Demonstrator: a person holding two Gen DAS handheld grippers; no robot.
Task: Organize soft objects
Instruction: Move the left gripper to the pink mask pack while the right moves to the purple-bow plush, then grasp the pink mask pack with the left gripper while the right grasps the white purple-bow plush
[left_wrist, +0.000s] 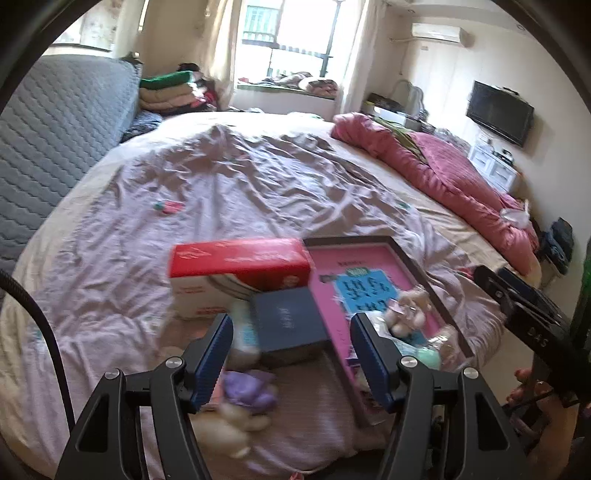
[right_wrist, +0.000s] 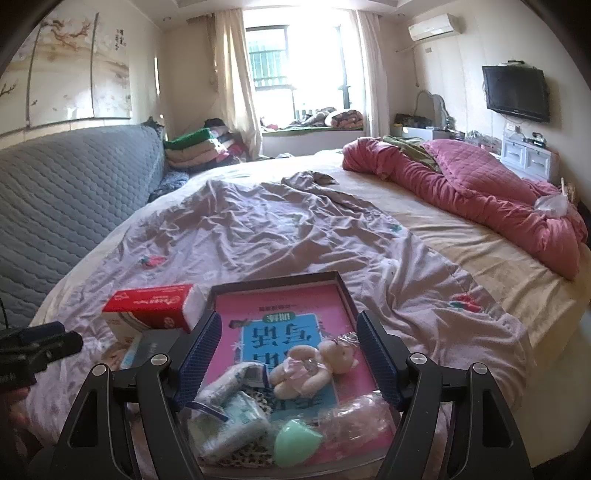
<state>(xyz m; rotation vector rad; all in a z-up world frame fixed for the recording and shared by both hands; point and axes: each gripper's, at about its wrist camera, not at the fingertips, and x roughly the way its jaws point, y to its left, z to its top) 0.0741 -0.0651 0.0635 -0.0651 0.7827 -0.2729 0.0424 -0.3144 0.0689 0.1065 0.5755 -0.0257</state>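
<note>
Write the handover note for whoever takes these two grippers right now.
Left gripper: open, empty, over the bed.
Right gripper: open, empty, above the tray.
In the tray: cream plush bear, mint soft ball, rolled cloths.
Outside it, on the sheet: purple plush and cream plush, beside the red tissue box and dark blue box.
Left: collect those two plush toys.
</note>
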